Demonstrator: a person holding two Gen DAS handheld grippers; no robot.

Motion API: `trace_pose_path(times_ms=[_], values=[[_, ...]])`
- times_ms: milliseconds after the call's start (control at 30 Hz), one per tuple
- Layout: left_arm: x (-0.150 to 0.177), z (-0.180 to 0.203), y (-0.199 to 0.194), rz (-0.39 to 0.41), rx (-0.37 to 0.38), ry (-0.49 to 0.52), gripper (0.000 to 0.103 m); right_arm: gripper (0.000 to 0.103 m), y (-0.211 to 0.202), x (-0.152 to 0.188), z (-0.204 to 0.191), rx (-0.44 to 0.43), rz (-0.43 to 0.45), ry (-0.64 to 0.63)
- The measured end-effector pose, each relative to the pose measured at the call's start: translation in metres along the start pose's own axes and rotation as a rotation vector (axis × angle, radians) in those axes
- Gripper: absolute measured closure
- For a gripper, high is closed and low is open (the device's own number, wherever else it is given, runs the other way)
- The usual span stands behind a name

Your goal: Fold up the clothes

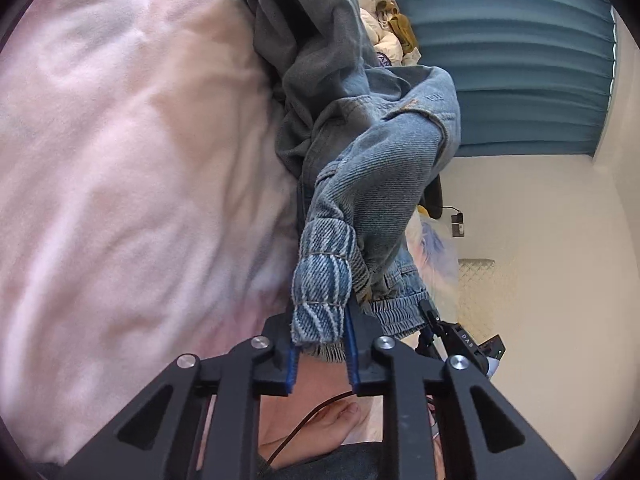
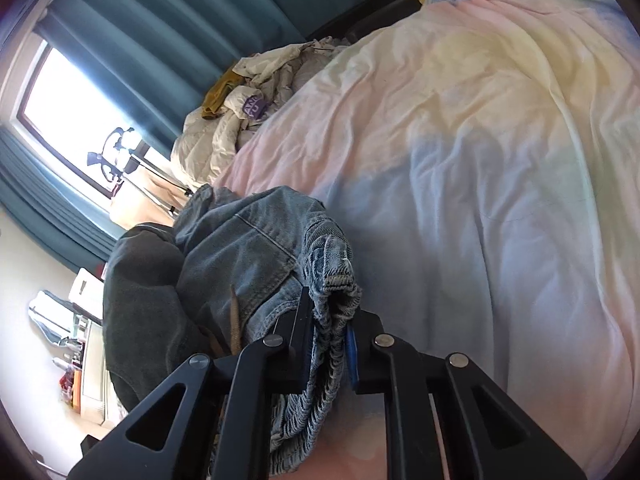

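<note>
A pair of light blue jeans hangs bunched in the air over the bed. My left gripper is shut on a frayed leg hem of the jeans. In the right wrist view my right gripper is shut on the elastic waistband of the same jeans. A dark grey garment is draped together with the denim and shows to the left of it in the right wrist view as the dark grey garment. The right gripper's tip shows low right in the left wrist view.
A pastel pink, yellow and blue duvet covers the bed. A heap of cream clothes with a mustard piece lies at its far edge. Teal curtains and a bright window stand behind. A person's bare foot shows below the left gripper.
</note>
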State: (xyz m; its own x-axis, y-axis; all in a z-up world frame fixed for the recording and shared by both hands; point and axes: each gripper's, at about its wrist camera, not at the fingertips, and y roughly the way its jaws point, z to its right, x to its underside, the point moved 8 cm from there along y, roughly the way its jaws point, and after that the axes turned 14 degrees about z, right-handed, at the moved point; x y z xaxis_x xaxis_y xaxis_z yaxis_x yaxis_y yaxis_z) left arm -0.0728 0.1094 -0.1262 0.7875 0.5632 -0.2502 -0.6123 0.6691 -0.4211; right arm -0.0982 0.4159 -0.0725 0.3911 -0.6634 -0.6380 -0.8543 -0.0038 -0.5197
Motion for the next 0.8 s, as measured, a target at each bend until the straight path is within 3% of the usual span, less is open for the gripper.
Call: trace_pose_path(times_ms=[267, 367, 533, 667, 800], values=[[0.046, 0.057, 0.006, -0.023, 0.106, 0.007, 0.088, 0.092, -0.021, -0.113, -0.038, -0.121, 0.105, -0.083], [0.076, 0.089, 0.048, -0.079, 0.123, 0.06, 0.088, 0.092, -0.014, -0.163, -0.041, -0.14, 0.127, -0.089], [0.112, 0.14, 0.132, -0.111, 0.087, 0.277, 0.09, 0.092, 0.013, -0.222, -0.052, -0.101, 0.183, -0.247], [0.13, 0.147, 0.205, -0.153, 0.095, 0.32, 0.091, 0.092, 0.051, -0.263, -0.051, -0.097, 0.229, -0.304], [0.144, 0.149, 0.278, -0.194, 0.073, 0.378, 0.091, 0.092, 0.115, -0.288, -0.034, -0.062, 0.239, -0.399]])
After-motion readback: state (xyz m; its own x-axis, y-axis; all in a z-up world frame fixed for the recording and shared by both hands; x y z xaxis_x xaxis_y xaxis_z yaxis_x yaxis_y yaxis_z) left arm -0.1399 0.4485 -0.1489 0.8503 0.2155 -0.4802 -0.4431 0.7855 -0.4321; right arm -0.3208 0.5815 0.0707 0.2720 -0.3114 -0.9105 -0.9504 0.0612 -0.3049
